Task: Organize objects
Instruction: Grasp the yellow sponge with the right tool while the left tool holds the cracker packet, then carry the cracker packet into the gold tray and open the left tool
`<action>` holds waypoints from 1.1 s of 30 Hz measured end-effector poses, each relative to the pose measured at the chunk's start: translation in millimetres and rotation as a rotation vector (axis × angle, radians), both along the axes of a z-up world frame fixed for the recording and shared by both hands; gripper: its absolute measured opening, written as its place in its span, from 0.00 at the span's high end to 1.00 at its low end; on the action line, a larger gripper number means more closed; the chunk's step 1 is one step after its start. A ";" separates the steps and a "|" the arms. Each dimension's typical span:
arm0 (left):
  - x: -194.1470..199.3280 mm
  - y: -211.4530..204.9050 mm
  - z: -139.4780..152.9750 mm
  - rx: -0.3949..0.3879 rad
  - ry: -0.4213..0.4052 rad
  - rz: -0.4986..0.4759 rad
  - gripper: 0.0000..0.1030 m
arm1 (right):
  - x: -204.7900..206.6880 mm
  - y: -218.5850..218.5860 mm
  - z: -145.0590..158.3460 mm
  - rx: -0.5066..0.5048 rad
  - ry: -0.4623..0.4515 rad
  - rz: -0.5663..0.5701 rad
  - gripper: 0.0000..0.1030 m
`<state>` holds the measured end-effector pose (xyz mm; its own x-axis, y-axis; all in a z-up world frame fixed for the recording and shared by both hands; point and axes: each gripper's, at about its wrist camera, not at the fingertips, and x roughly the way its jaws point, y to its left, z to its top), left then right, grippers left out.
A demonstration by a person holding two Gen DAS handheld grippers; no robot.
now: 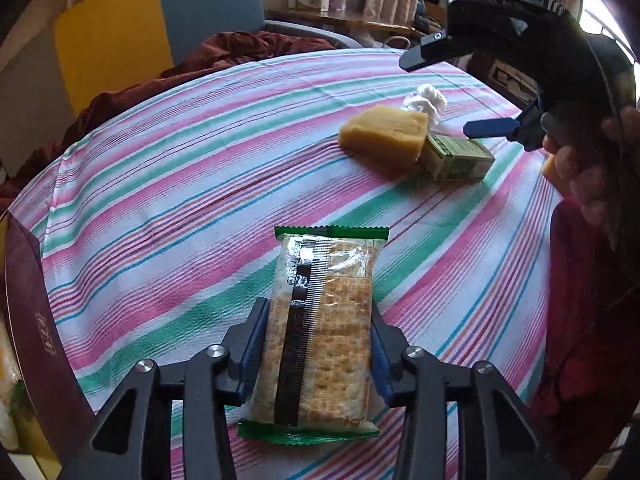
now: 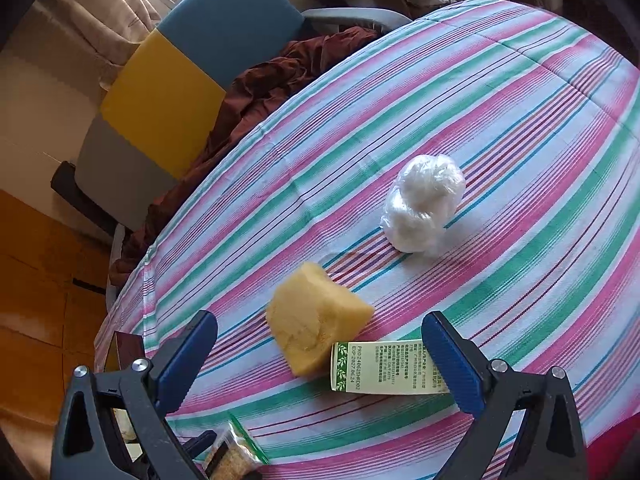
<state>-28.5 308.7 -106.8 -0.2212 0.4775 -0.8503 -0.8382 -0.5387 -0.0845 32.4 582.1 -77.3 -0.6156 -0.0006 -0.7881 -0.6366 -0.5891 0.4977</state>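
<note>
Cracker packet (image 1: 320,332) pinched across its width by left gripper (image 1: 318,350), long axis pointing toward sponge (image 1: 384,136) beyond; right gripper (image 2: 320,356) spread wide, nearer, just above sponge and box (image 2: 384,368).

Bare tablecloth (image 2: 520,128) lies beyond the clustered sponge (image 2: 316,324), box (image 2: 384,368) and bag (image 2: 424,204).

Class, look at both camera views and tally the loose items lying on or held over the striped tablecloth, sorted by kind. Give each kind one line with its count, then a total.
Cracker packs: 1, the cracker pack gripped by the left gripper
Sponges: 1, the yellow sponge
Boxes: 1, the green box
Plastic bags: 1, the white bag
Total: 4
</note>
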 end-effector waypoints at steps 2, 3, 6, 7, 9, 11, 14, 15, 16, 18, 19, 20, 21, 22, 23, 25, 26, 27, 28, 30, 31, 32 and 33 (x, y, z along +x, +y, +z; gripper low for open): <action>0.9 -3.5 -1.0 0.023 0.006 0.008 0.56 | -2.0 -1.4 0.7 0.018 -0.010 0.010 0.00; 1.9 -3.2 -1.8 0.025 0.016 0.004 0.56 | -4.0 -2.7 1.0 0.031 -0.019 0.016 0.00; 4.6 -2.9 -3.5 0.031 0.042 0.000 0.56 | -12.4 -11.0 4.3 0.093 -0.056 0.059 0.00; 4.8 -2.9 -4.1 0.035 0.045 0.004 0.56 | -17.0 -15.1 6.8 0.130 -0.071 0.079 0.00; 6.8 -5.3 -4.7 0.043 0.060 0.003 0.56 | -28.7 -24.1 9.8 0.215 -0.115 0.132 0.00; 8.6 -7.0 -5.4 0.055 0.064 0.005 0.56 | -45.1 -35.9 8.1 0.300 -0.184 0.224 0.00; 8.7 -9.9 -5.6 0.071 0.065 0.007 0.56 | -72.3 -52.8 -8.6 0.407 -0.321 0.378 0.00; 8.3 -11.1 -5.9 0.079 0.062 0.009 0.56 | -78.2 -56.1 -14.3 0.445 -0.358 0.398 0.00; 8.5 -10.2 -6.6 0.084 0.062 0.010 0.56 | -82.1 -58.8 -19.5 0.486 -0.381 0.415 0.00; 9.5 -10.8 -6.9 0.092 0.066 0.009 0.56 | -86.0 -62.9 -30.6 0.552 -0.407 0.442 0.07; 10.2 -11.8 -7.1 0.098 0.068 0.010 0.56 | -87.2 -62.6 -34.5 0.536 -0.406 0.441 0.35; 10.6 -12.9 -7.2 0.103 0.067 0.013 0.56 | -86.0 -61.0 -31.8 0.501 -0.375 0.435 0.41; 10.9 -13.1 -7.4 0.108 0.066 0.017 0.56 | -84.6 -61.5 -28.1 0.514 -0.363 0.430 0.43; 11.4 -13.2 -7.5 0.111 0.069 0.020 0.56 | -82.6 -62.5 -25.5 0.516 -0.346 0.433 0.44; 12.3 -13.8 -7.5 0.112 0.072 0.021 0.56 | -81.9 -63.9 -24.3 0.485 -0.324 0.447 0.44; 14.0 -15.0 -7.1 0.112 0.077 0.023 0.56 | -84.1 -76.5 -18.1 0.454 -0.267 0.499 0.44; 15.2 -15.7 -6.6 0.111 0.078 0.023 0.56 | -86.6 -87.2 -15.4 0.438 -0.238 0.544 0.44; 16.3 -16.5 -6.1 0.109 0.077 0.025 0.56 | -89.5 -99.0 -15.5 0.413 -0.224 0.586 0.44; 17.2 -17.5 -5.5 0.107 0.073 0.029 0.56 | -91.3 -108.9 -16.8 0.389 -0.225 0.621 0.44; 20.7 -20.5 -4.2 0.103 0.070 0.036 0.56 | -95.6 -132.2 -24.2 0.368 -0.270 0.683 0.43; 22.8 -22.1 -4.0 0.101 0.073 0.037 0.56 | -96.8 -142.2 -28.9 0.377 -0.301 0.709 0.43; 24.7 -23.9 -3.8 0.101 0.076 0.038 0.56 | -95.4 -149.0 -31.0 0.425 -0.322 0.714 0.43; 26.7 -26.0 -3.4 0.102 0.077 0.040 0.56 | -94.2 -152.7 -30.4 0.448 -0.325 0.707 0.43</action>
